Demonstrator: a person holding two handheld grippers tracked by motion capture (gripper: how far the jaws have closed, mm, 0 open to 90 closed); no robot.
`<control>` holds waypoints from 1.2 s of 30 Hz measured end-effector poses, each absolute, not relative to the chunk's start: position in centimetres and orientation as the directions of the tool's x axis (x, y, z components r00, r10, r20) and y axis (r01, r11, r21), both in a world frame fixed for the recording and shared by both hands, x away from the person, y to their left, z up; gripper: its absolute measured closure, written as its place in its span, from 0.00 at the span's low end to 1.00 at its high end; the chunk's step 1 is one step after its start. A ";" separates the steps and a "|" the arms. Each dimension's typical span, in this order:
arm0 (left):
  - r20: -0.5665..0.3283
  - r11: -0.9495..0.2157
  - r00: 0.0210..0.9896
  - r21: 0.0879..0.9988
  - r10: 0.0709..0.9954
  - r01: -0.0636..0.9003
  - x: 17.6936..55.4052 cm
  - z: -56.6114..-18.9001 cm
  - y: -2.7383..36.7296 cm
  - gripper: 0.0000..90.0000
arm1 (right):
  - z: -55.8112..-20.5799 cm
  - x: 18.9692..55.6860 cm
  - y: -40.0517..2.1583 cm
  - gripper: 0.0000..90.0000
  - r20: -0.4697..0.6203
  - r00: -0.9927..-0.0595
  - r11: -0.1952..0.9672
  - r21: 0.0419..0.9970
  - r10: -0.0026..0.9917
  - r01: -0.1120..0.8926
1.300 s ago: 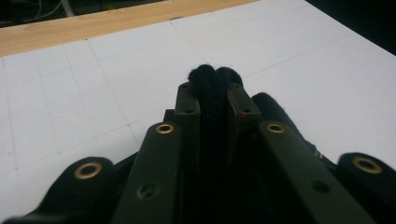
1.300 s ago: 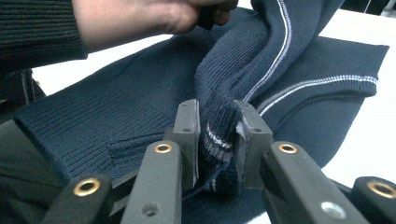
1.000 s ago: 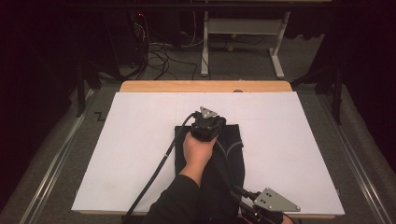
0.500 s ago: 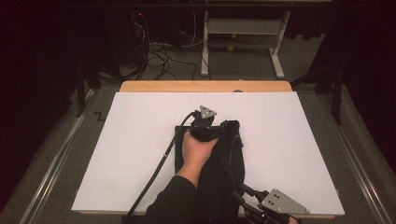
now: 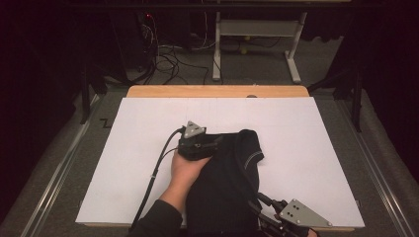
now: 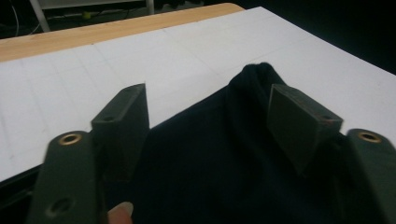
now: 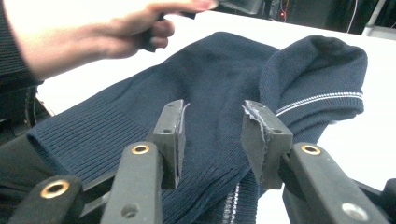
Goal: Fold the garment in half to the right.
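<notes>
One dark navy ribbed sweater (image 5: pixel 227 182), white-striped

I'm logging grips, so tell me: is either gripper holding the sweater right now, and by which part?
Nothing is held. The left gripper has just been opening over the sweater, pads clear. The right gripper straddles the knit, open.

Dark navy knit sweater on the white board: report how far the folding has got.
Done: the dark navy knit sweater lies on the white board, its far end doubled over in a hump. In hand: the left hand-held gripper has just been opening, jaws apart above the cloth; the right hand-held gripper straddles a ridge, open. Left: flattening and further folds, probably.
</notes>
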State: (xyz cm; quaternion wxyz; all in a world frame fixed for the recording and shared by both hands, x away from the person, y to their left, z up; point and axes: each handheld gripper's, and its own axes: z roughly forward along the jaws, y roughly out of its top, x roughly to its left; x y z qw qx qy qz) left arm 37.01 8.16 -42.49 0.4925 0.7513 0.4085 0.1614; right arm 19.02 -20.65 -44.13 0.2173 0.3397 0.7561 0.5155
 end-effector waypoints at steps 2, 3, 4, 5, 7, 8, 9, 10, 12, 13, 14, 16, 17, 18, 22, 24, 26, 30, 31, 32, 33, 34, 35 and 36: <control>-0.161 -0.180 0.619 0.875 0.769 0.450 36.3 -43.0 9.6 0.26 | -44.2 19.1 -20.6 0.68 0.021 -0.673 0.238 0.927 0.740 0.291; -0.161 -0.179 0.623 0.877 0.765 0.446 35.9 -43.4 10.3 0.25 | -44.2 19.1 -20.6 0.68 0.023 -0.672 0.237 0.927 0.741 0.292; -0.161 -0.179 0.627 0.878 0.762 0.443 35.5 -43.7 11.0 0.23 | -44.2 19.2 -20.5 0.68 0.022 -0.671 0.239 0.925 0.741 0.294; -0.160 -0.181 0.628 0.878 0.761 0.443 35.1 -44.0 11.6 0.23 | -44.3 19.2 -20.5 0.68 0.022 -0.671 0.240 0.925 0.741 0.295; -0.158 -0.182 0.633 0.880 0.758 0.438 34.3 -44.6 12.7 0.21 | -44.3 19.3 -20.4 0.69 0.017 -0.669 0.245 0.923 0.743 0.296; -0.154 -0.183 0.632 0.882 0.759 0.435 33.9 -44.8 13.3 0.20 | -44.3 19.3 -20.4 0.69 0.016 -0.668 0.247 0.923 0.744 0.296; -0.151 -0.185 0.633 0.883 0.759 0.432 33.6 -45.0 13.8 0.20 | -44.4 19.3 -20.4 0.69 0.014 -0.667 0.248 0.922 0.745 0.296; -0.150 -0.186 0.634 0.883 0.758 0.432 33.3 -45.1 14.3 0.19 | -44.4 19.3 -20.3 0.69 0.013 -0.665 0.249 0.922 0.746 0.297; -0.155 -0.186 0.634 0.880 0.758 0.437 32.7 -45.4 15.3 0.17 | -44.4 19.4 -20.3 0.69 0.013 -0.662 0.250 0.921 0.750 0.301; -0.153 -0.186 0.632 0.880 0.760 0.437 32.2 -45.6 16.1 0.17 | -44.4 19.4 -20.3 0.70 0.013 -0.660 0.249 0.920 0.751 0.302; -0.153 -0.186 0.631 0.880 0.760 0.438 32.1 -45.6 16.4 0.15 | -44.4 19.5 -20.3 0.70 0.011 -0.657 0.249 0.920 0.753 0.302; -0.151 -0.191 0.633 0.878 0.759 0.439 31.3 -45.7 17.7 0.13 | -44.4 19.5 -20.4 0.71 0.015 -0.657 0.248 0.919 0.754 0.305; -0.152 -0.189 0.632 0.878 0.760 0.439 31.0 -45.8 18.2 0.13 | -44.5 19.6 -20.4 0.73 0.019 -0.656 0.243 0.920 0.755 0.308; -0.153 -0.188 0.629 0.878 0.762 0.441 30.7 -45.9 18.9 0.12 | -44.5 19.7 -20.4 0.73 0.022 -0.656 0.242 0.919 0.755 0.309; -0.159 -0.179 0.594 0.865 0.789 0.469 29.9 -46.5 21.3 0.03 | -44.2 20.3 -20.3 0.76 0.039 -0.657 0.231 0.919 0.753 0.320; -0.164 -0.167 0.584 0.866 0.795 0.471 29.7 -46.5 22.0 0.00 | -43.9 20.8 -20.2 0.79 0.031 -0.655 0.237 0.918 0.755 0.317; -0.154 -0.170 0.587 0.872 0.795 0.460 29.3 -46.5 22.6 0.00 | -43.6 21.3 -20.0 0.82 0.018 -0.654 0.247 0.917 0.756 0.312; -0.158 -0.160 0.589 0.878 0.792 0.452 28.8 -46.7 23.5 0.00 | -42.8 22.6 -19.5 0.89 -0.010 -0.643 0.267 0.915 0.766 0.304; -0.163 -0.153 0.584 0.878 0.795 0.453 28.8 -46.8 23.7 0.00 | -42.6 23.1 -19.3 0.91 -0.015 -0.641 0.273 0.912 0.767 0.306; -0.171 -0.141 0.577 0.879 0.799 0.455 28.8 -46.9 24.0 0.00 | -42.4 23.7 -19.0 0.93 -0.020 -0.641 0.281 0.908 0.767 0.309; -0.178 -0.133 0.574 0.879 0.799 0.458 28.8 -47.0 24.1 0.00 | -42.2 24.4 -18.6 0.96 -0.023 -0.643 0.292 0.903 0.766 0.316; -0.185 -0.126 0.573 0.879 0.798 0.460 28.8 -47.1 24.3 0.00 | -42.0 24.8 -18.3 0.98 -0.026 -0.644 0.301 0.898 0.765 0.322; -0.187 -0.123 0.574 0.880 0.797 0.459 28.9 -47.1 24.4 0.00 | -41.8 25.4 -17.8 1.00 -0.035 -0.645 0.315 0.892 0.763 0.324; -0.190 -0.117 0.574 0.883 0.797 0.455 28.9 -47.1 24.4 0.00 | -41.6 25.8 -17.5 1.00 -0.035 -0.644 0.317 0.890 0.764 0.328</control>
